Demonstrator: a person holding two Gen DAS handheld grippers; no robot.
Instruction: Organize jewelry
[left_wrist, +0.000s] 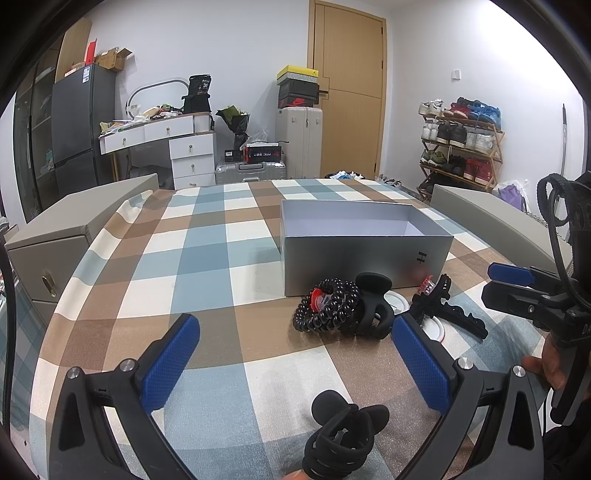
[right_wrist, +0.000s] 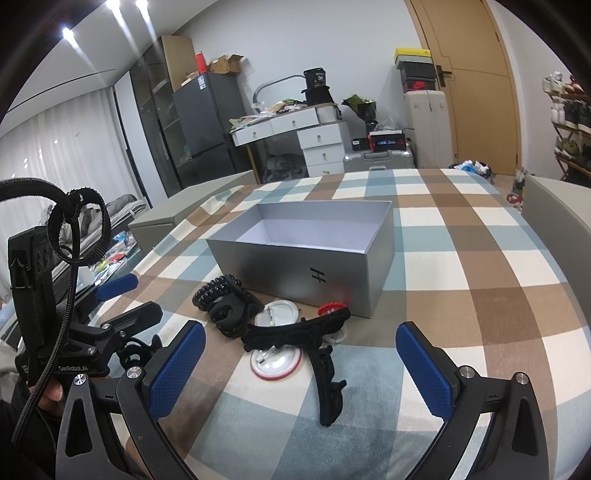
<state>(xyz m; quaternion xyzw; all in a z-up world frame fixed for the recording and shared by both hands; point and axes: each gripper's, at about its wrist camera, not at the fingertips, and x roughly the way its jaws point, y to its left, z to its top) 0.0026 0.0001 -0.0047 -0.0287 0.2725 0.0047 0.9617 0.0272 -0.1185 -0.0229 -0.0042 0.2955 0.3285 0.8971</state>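
An open grey box (left_wrist: 365, 264) (right_wrist: 314, 271) stands empty on the checked tablecloth. In front of it lie black coiled hair ties (left_wrist: 325, 308) (right_wrist: 214, 290), a black claw clip (left_wrist: 373, 306) (right_wrist: 232, 312), a long black hair clip (left_wrist: 448, 310) (right_wrist: 317, 345), round white badges (right_wrist: 275, 360) and a small red piece (right_wrist: 332, 307). Another black claw clip (left_wrist: 343, 439) lies just below my left gripper (left_wrist: 295, 363), which is open and empty. My right gripper (right_wrist: 299, 369) is open and empty over the long clip; it also shows in the left wrist view (left_wrist: 513, 286).
The checked tablecloth (left_wrist: 207, 258) covers the table. Grey chair backs stand at the left (left_wrist: 74, 229) and right (left_wrist: 509, 218) edges. Behind are a dresser, suitcases, a shoe rack (left_wrist: 461, 144) and a door.
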